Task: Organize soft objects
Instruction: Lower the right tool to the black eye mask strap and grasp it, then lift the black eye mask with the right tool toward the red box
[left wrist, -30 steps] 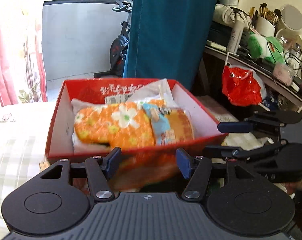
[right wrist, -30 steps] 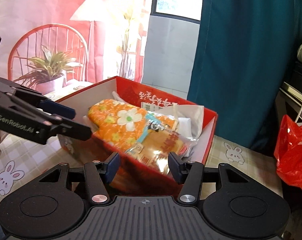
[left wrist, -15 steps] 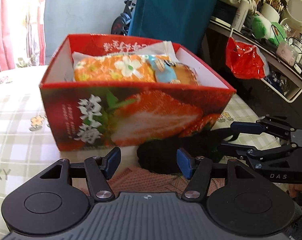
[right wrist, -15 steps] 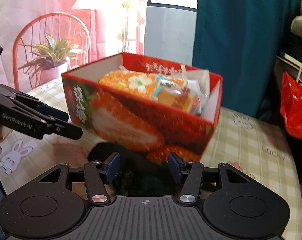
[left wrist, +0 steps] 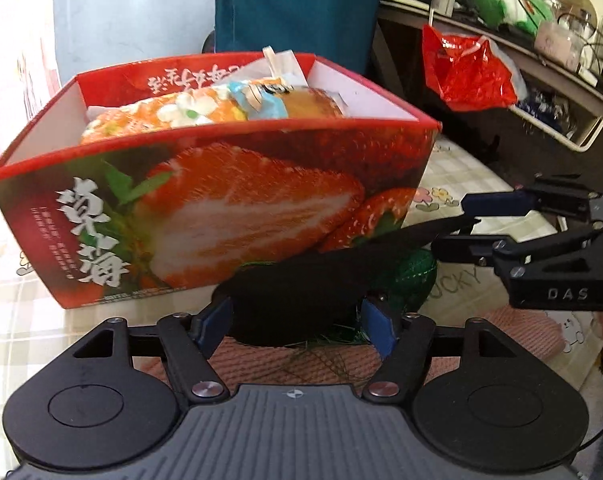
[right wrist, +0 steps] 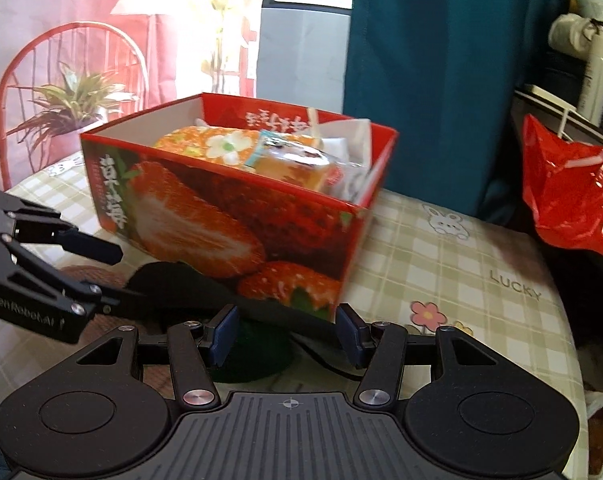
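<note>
A black soft cloth (left wrist: 301, 292), limp and matte with a pointed corner stretched out to one side, lay on the worktop (right wrist: 441, 264) directly in front of the red strawberry-printed box (left wrist: 221, 216), its body bunched into a dark mound that touched the box's lower front edge. In the left wrist view the left hand-held gripper (left wrist: 297, 324) had its blue pads on either side of that mound, the jaws opening and not visibly pressing on the fabric. The cloth's drawn-out corner reached to the right hand-held gripper (left wrist: 461, 224), whose lower finger met the tip of the fabric; whether it was clamped on the cloth or merely beside it could not be told from either view. In the right wrist view the same gripper (right wrist: 287, 334) showed its pads parted around the dark cloth and the box's near corner. Just beside the cloth sat a green netted object (left wrist: 413, 280), partly covered by it, and under both lay a pink knitted fabric (left wrist: 309, 364). Inside the box rested an orange floral oven mitt (right wrist: 205, 142), a clear packet of snack cake (right wrist: 297, 162) and white wrapping (right wrist: 349, 136). The worktop was covered in a pale checked cloth with rabbits and flowers. A red plastic bag (right wrist: 569, 196) hung off to the side.
</note>
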Demonstrator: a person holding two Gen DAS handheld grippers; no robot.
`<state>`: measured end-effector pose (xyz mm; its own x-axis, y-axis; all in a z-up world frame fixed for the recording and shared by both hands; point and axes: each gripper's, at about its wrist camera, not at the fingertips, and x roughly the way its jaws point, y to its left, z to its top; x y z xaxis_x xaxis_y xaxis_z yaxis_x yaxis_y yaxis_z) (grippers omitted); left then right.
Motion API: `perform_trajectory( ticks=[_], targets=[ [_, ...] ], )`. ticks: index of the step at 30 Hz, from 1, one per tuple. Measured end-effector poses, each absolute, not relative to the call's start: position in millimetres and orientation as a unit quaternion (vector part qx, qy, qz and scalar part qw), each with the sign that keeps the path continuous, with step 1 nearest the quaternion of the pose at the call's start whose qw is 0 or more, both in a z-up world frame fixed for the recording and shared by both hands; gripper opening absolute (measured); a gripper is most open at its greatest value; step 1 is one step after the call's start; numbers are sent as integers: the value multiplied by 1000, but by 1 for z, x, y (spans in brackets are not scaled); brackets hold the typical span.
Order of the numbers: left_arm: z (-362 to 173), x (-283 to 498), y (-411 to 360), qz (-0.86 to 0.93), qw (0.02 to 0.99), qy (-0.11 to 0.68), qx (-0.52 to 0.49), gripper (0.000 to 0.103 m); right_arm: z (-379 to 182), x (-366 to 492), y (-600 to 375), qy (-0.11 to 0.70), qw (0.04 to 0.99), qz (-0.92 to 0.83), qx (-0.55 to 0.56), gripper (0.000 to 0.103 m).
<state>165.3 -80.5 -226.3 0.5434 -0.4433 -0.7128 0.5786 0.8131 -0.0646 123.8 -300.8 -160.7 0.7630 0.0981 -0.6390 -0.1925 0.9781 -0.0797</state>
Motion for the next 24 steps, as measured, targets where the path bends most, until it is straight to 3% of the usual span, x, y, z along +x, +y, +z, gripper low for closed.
perform_trajectory(
  ticks=[11, 17, 18, 19, 24],
  targets=[
    [-236, 170, -93, -270, 883, 367, 110, 72, -177, 126, -315, 341, 935, 52, -84, 50],
    [-238, 176, -92, -271, 882, 366, 116, 27, -188, 131, -320, 350, 931, 42, -91, 46],
    [-238, 176, -91, -270, 883, 365, 116, 20, -189, 131, -321, 351, 931, 42, -88, 37],
    [-237, 177, -89, -268, 886, 361, 117, 17, -188, 131, -322, 353, 931, 44, -84, 24],
    [-221, 179, -76, -262, 898, 342, 93, 11, -175, 128, -319, 338, 936, 59, -81, 11]
  ],
)
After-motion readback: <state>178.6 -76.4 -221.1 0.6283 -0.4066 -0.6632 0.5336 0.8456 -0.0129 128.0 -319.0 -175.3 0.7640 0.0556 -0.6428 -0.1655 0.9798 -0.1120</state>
